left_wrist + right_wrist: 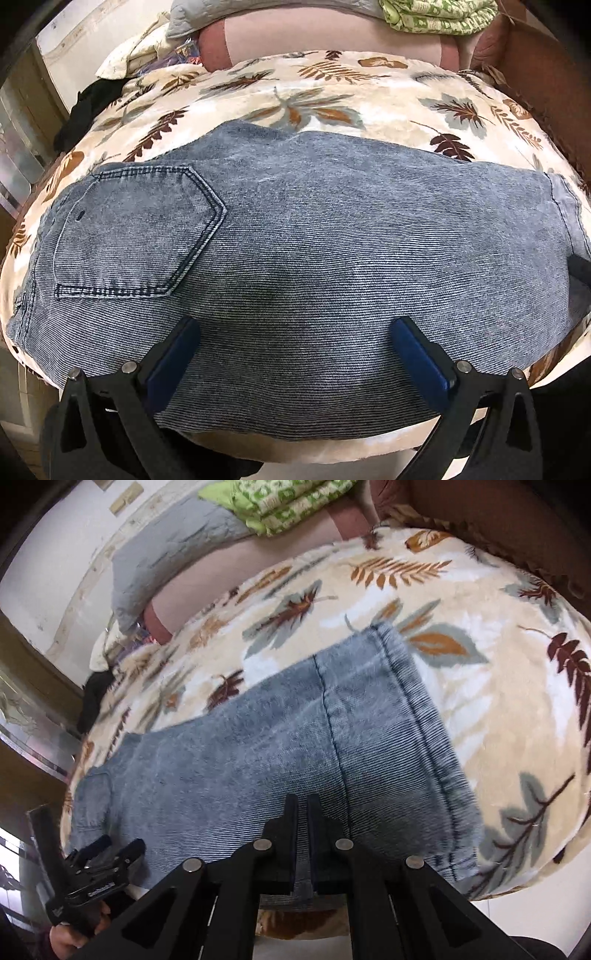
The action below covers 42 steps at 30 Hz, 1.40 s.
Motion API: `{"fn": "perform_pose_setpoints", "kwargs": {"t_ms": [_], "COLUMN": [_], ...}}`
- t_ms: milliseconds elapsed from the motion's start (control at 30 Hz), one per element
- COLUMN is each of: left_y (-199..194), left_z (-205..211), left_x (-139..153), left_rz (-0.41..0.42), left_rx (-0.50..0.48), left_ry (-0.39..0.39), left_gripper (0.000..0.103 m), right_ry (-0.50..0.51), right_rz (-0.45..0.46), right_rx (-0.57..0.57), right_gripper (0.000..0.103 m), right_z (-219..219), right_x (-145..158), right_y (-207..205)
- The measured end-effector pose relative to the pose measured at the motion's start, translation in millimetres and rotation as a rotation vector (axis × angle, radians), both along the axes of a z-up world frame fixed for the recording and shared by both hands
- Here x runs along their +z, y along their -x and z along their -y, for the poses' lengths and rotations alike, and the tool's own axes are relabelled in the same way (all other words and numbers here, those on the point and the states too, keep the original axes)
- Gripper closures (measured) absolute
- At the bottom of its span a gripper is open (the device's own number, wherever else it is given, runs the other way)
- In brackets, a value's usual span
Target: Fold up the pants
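Left wrist view: my left gripper (pixel 295 332) hangs with jaws wide apart, holding nothing; the pants (pixel 295 236) lie flat just ahead across the leaf-print blanket (pixel 332 88), back pocket (pixel 136 229) ahead-left.
Right wrist view: my right gripper (pixel 303 812) is closed, pinching a fold of the pants (pixel 258 746); hem (pixel 417 709) ahead-right.

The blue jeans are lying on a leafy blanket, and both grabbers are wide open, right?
Not quite. Only the left gripper is open over the blue denim jeans on the leaf-print blanket. The right wrist view shows the right gripper shut on the denim.
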<state>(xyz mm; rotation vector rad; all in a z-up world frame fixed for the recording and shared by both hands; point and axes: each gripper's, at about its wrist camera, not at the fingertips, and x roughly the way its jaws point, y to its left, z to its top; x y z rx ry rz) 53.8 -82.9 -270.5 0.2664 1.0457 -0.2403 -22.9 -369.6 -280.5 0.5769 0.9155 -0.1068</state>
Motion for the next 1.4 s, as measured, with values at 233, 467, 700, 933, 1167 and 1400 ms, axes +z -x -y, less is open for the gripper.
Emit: {"fn": "perform_pose_setpoints", "kwargs": {"t_ms": [233,467,700,933,1167,1400], "left_y": [3.9,2.5,-31.9,-85.8,-89.2,-83.9], "left_z": [0.6,-14.3,-69.1,-180.6,-236.9,-228.4], "left_x": [4.7,27.9,65.7,60.9,17.4,37.6], "left_rz": [0.011,0.087,0.102,0.031,-0.083,-0.044], "left_rx": [0.006,0.047,0.151,0.360,0.413,0.435], "left_ry": [-0.020,-0.020,0.017,-0.093,-0.002,-0.052], "left_gripper": [0.000,0.000,0.000,0.000,0.000,0.000], "right_ry": [0.040,0.121,0.145,0.163,0.100,0.114], "right_rz": [0.010,0.075,0.036,0.006,0.011,0.054], "right_rx": [-0.010,0.095,0.225,0.268,0.274,0.143], "right_gripper": [0.095,0.095,0.095,0.095,0.095,0.095], "right_z": [-6.3,-51.5,-101.9,-111.2,-100.4,-69.4], "right_x": [2.9,21.6,17.3,7.6,10.1,27.0], "right_y": [-0.7,-15.7,-43.2,-43.9,-40.4,-50.8]}}
